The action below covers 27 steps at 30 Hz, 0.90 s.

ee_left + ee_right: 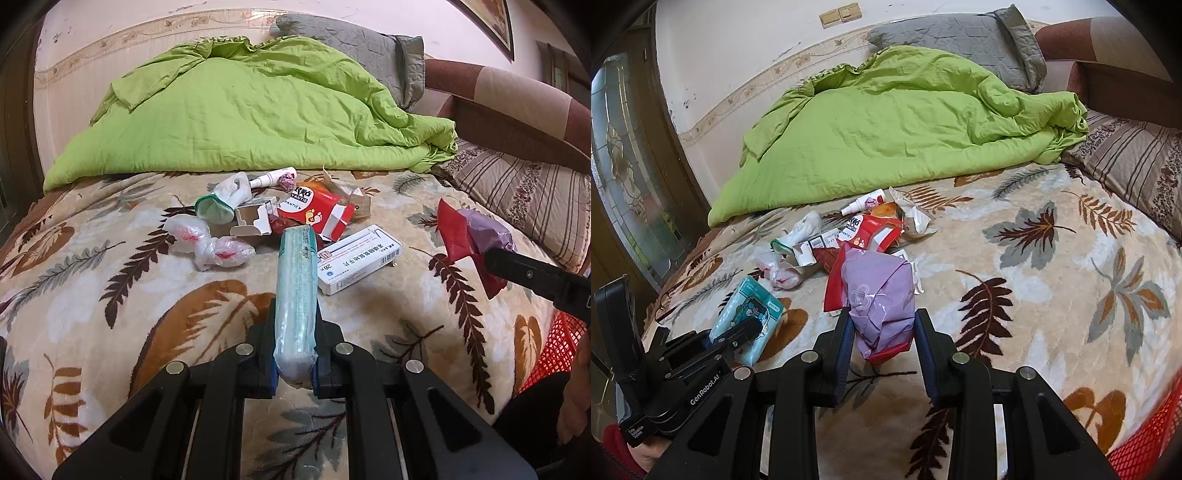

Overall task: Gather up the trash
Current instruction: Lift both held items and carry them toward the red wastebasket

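Note:
My left gripper (295, 332) is shut on a pale blue tissue pack (297, 288), held edge-on above the leaf-patterned bedspread (129, 314). The right wrist view shows the same pack (748, 314) in the left gripper (737, 338) at lower left. My right gripper (882, 317) is shut on a crumpled purple wrapper (879, 291) with a red wrapper (833, 288) bunched against it. Beyond lies a trash pile: a white medicine box (360, 258), a red packet (314, 206), crumpled clear plastic (207, 243), an open white carton (251, 221) and a small spray bottle (273, 177).
A rumpled green quilt (240, 110) and a grey pillow (354, 44) fill the far side of the bed. A striped pillow (524, 192) lies at the right. A red mesh basket (1145, 446) shows at the lower right edge. A glazed door (631, 166) stands to the left.

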{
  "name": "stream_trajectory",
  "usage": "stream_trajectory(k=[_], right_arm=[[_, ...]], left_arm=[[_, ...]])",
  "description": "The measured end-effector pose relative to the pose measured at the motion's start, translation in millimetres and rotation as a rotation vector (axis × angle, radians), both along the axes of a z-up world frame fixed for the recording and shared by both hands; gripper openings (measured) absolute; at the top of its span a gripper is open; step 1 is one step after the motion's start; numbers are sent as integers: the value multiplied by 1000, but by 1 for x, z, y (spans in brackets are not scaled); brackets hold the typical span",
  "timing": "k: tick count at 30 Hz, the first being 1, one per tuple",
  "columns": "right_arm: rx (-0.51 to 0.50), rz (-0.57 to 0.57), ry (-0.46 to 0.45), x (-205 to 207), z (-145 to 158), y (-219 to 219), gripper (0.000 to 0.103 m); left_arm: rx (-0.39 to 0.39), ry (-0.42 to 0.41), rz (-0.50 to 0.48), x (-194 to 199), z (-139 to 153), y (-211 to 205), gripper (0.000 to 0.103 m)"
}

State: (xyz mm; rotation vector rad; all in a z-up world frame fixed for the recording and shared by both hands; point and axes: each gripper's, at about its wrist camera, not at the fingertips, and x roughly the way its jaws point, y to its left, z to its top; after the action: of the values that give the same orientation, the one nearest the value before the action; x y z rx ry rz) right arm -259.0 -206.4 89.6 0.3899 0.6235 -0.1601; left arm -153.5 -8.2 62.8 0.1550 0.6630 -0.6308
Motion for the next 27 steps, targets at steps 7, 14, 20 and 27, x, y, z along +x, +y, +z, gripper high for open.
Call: stream_trajectory(k=[7, 14, 20, 27], right_arm=[[-2, 1, 0, -1, 0, -1, 35], [0, 1, 0, -1, 0, 0, 35], [2, 1, -2, 0, 0, 0, 35], [42, -17, -19, -10, 2, -2, 35]], left_arm=[[-1, -1, 0, 1, 0, 0, 12], [-16, -6, -12, -2, 4, -3, 12], [-20, -11, -24, -5, 4, -6, 12], [-13, -26, -46, -12, 5, -8, 12]])
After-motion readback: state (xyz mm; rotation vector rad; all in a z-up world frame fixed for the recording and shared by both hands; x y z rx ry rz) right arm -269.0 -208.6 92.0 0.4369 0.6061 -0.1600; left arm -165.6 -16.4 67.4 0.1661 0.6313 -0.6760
